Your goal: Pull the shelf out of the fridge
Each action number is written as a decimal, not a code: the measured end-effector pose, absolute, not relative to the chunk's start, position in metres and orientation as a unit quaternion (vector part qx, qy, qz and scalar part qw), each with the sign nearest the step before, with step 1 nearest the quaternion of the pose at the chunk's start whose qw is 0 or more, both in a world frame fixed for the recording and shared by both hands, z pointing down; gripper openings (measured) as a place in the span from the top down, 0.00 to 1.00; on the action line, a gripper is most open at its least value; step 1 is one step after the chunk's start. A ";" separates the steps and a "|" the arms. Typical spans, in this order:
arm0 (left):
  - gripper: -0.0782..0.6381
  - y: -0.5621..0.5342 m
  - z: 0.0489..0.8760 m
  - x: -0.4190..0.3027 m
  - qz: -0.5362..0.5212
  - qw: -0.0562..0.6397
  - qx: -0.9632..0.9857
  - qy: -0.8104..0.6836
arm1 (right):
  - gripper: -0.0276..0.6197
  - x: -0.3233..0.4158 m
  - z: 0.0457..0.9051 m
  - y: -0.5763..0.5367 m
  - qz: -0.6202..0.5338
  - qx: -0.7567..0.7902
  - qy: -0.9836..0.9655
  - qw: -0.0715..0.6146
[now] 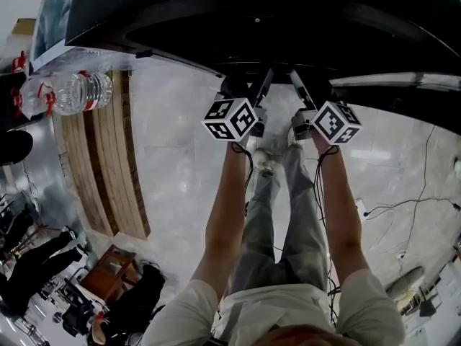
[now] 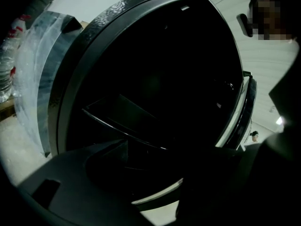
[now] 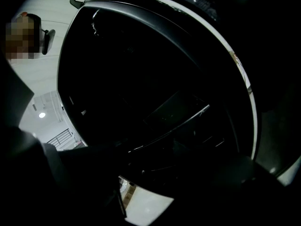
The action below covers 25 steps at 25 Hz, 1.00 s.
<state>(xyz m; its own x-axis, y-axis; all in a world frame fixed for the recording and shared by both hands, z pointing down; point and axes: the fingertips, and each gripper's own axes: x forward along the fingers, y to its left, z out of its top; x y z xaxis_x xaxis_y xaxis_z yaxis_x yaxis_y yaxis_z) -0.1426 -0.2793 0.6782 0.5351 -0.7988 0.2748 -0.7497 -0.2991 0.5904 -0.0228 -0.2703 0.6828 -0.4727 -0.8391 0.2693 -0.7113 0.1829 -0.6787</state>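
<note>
**Facing the fridge shelf with both pairs of jaws apart**

Lying inside the dark fridge (image 2: pixel 94 36), the shelf (image 2: pixel 124 126) shows mainly as a thin bright front edge. Its long axis runs across the opening. In the left gripper view that edge slants from middle left down toward lower centre. In the right gripper view the shelf (image 3: pixel 178 121) slants from lower centre up toward the right. The rest of its surface is lost in shadow.

The left gripper (image 2: pixel 150 187) has its jaws spread wide, with nothing pressed between them, and the shelf edge sits just beyond the gap. The right gripper (image 3: pixel 146 187) is likewise parted and empty-handed, aimed into the same opening.

Below the shelf, a pale-edged rim of the fridge curves across both gripper views.

From the head view, the fridge fills the top of the frame. Pale floor (image 1: pixel 180 164) lies open beneath the person's legs (image 1: pixel 281 207). A water bottle (image 1: pixel 79 92) and wooden boards (image 1: pixel 101 171) sit at upper left, well apart from the grippers. Cables (image 1: pixel 403 207) trail at right.
</note>
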 end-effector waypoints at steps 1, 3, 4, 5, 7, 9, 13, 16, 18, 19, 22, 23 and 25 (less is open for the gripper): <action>0.48 -0.282 0.679 -0.143 -0.041 0.349 0.803 -0.482 | 0.49 -0.022 0.684 -0.272 -0.391 -0.508 0.763 0.084; 0.48 -0.287 0.681 -0.144 -0.049 0.355 0.800 -0.482 | 0.49 -0.019 0.690 -0.276 -0.393 -0.512 0.758 0.087; 0.48 -0.290 0.682 -0.143 -0.051 0.356 0.799 -0.482 | 0.49 -0.018 0.692 -0.278 -0.394 -0.514 0.756 0.089; 0.48 -0.292 0.682 -0.143 -0.053 0.356 0.798 -0.483 | 0.49 -0.018 0.693 -0.280 -0.396 -0.515 0.755 0.091; 0.48 -0.297 0.682 -0.143 -0.056 0.356 0.797 -0.484 | 0.49 -0.018 0.694 -0.284 -0.394 -0.516 0.754 0.094; 0.48 -0.300 0.682 -0.141 -0.055 0.353 0.798 -0.486 | 0.50 -0.020 0.693 -0.288 -0.387 -0.518 0.758 0.092; 0.49 -0.307 0.683 -0.137 -0.055 0.347 0.799 -0.488 | 0.51 -0.023 0.689 -0.298 -0.377 -0.519 0.761 0.096; 0.50 -0.313 0.684 -0.134 -0.055 0.342 0.801 -0.488 | 0.52 -0.026 0.688 -0.303 -0.371 -0.521 0.762 0.101; 0.51 -0.315 0.684 -0.133 -0.059 0.339 0.802 -0.488 | 0.54 -0.027 0.687 -0.305 -0.364 -0.522 0.765 0.100; 0.52 -0.315 0.683 -0.132 -0.062 0.337 0.802 -0.489 | 0.57 -0.027 0.686 -0.307 -0.360 -0.523 0.766 0.099; 0.54 -0.314 0.682 -0.131 -0.067 0.332 0.803 -0.490 | 0.61 -0.028 0.683 -0.308 -0.352 -0.524 0.769 0.097; 0.54 -0.314 0.681 -0.132 -0.068 0.330 0.804 -0.491 | 0.62 -0.028 0.682 -0.308 -0.350 -0.524 0.770 0.099; 0.54 -0.313 0.680 -0.132 -0.070 0.324 0.806 -0.491 | 0.63 -0.029 0.681 -0.306 -0.345 -0.522 0.773 0.105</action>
<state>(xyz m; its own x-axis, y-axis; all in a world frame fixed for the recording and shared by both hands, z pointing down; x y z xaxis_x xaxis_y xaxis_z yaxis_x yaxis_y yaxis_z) -0.1321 -0.3131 0.6796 0.5078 -0.8369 0.2045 -0.7458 -0.3082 0.5906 -0.0290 -0.3063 0.6805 -0.4330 -0.8794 0.1981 -0.7341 0.2164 -0.6436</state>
